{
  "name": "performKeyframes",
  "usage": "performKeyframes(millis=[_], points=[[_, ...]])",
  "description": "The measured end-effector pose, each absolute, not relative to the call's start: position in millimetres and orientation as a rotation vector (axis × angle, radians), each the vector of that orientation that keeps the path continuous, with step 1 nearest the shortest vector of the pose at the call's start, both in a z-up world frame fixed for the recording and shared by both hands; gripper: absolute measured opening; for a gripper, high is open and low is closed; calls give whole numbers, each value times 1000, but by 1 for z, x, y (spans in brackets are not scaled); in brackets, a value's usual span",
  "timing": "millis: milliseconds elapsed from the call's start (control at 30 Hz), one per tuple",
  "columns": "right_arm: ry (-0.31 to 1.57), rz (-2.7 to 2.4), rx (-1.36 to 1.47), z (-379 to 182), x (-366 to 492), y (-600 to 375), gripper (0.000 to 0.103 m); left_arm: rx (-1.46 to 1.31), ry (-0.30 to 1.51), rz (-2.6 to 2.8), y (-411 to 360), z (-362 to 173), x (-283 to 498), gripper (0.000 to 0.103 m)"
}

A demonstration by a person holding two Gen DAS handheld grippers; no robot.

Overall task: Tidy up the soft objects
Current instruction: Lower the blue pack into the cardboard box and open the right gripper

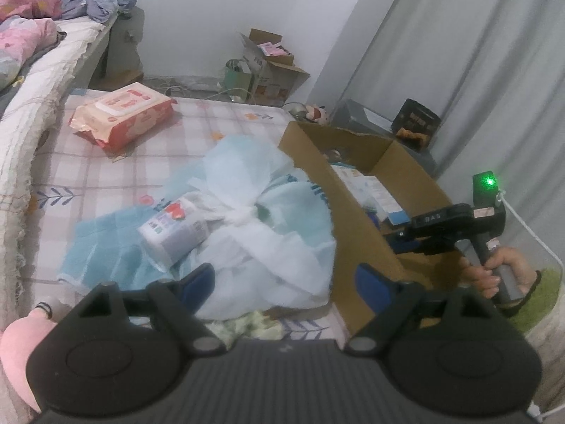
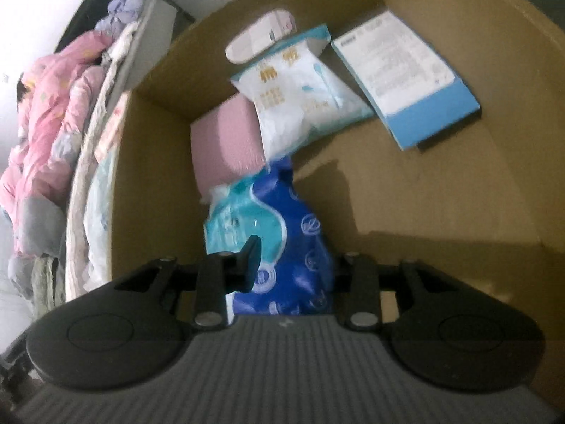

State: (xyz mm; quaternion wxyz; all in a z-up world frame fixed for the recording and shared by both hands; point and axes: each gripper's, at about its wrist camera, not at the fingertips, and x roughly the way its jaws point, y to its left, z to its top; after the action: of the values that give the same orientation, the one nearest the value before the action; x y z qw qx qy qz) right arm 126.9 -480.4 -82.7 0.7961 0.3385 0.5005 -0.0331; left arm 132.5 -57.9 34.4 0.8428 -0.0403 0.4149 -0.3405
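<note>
Bedroom mattress (image 1: 88,162), cardboard box (image 1: 353,226) at three o'clock: depositing step.
Right gripper (image 2: 289,251) stood in box, blue pack (image 2: 293,208) between jaws, grip unclear; left gripper (image 1: 282,275) gaped empty; release was due next.

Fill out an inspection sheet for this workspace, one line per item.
Surface: plaid pink-and-white floor mat, partly covered.
Job's things: open brown cardboard box on the mat; inside, a blue-and-teal soft plastic pack, a white tissue pack, a pink block and a blue-and-white flat carton.
Clutter: crumpled pale-blue cloth around a white printed roll; orange wet-wipes pack.
Grippers: left gripper open over the cloth; right gripper inside the box with the blue-and-teal pack between its jaws, only one finger visible.
Cables: white cable from the right gripper; cords along the wall.
Surroundings: bed with pink bedding, grey curtain, second carton.
</note>
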Motion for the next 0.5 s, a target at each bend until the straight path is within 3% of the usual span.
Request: performKeyframes(millis=[500], points=[[1029,-70,665,-73,146,-453,33,-86,841,-623,-31,38,123,88]])
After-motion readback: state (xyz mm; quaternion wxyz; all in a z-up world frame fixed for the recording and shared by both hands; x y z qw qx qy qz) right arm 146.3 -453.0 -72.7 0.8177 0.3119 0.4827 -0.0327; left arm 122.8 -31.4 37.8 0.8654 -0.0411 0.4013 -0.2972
